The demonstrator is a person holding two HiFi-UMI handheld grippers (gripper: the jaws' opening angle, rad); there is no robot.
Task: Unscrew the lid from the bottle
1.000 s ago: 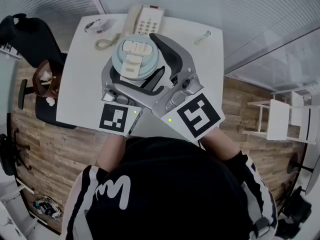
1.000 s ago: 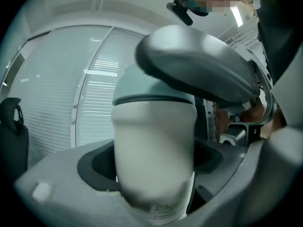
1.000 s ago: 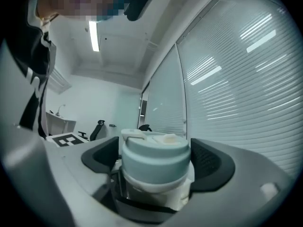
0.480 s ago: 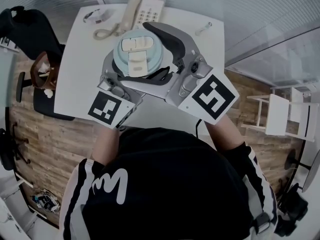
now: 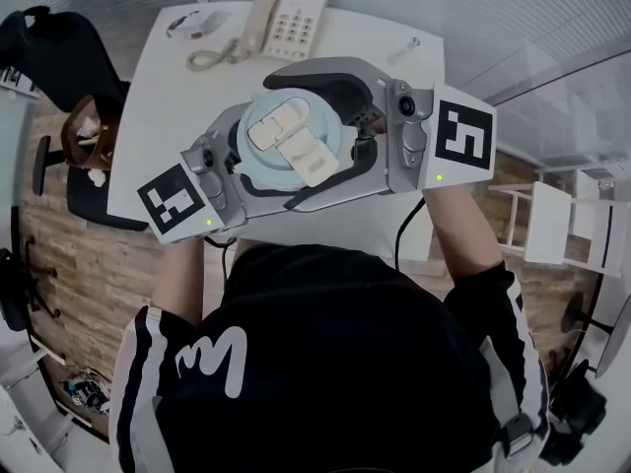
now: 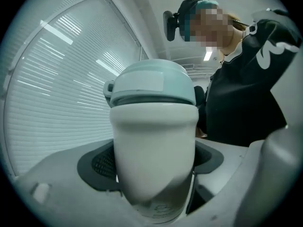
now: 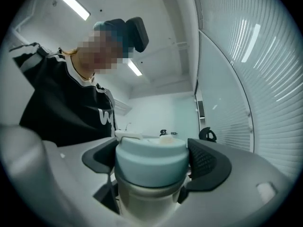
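Closest to the person, the left gripper (image 6: 154, 161) was clamped on the bottle (image 6: 154, 141) low on its body, dark meshed pads (image 6: 101, 162) pressing either side. The right gripper (image 7: 152, 161) was closed on the lid (image 7: 150, 157) above it. The bottle's long axis stood upright, pointing at the head camera, and both grippers reached in across that axis from opposite sides (body held from the left, lid from the right). Any twist would therefore turn about that vertical line. The body looked smooth, cream-white and rounded at the shoulder. The lid was a matte, pale blue-green cylinder with a cream flip tab (image 5: 296, 146) on top. Beyond, seemingly below the bottle, lay a white table (image 5: 168, 97) with a telephone (image 5: 286, 18) at its far edge.
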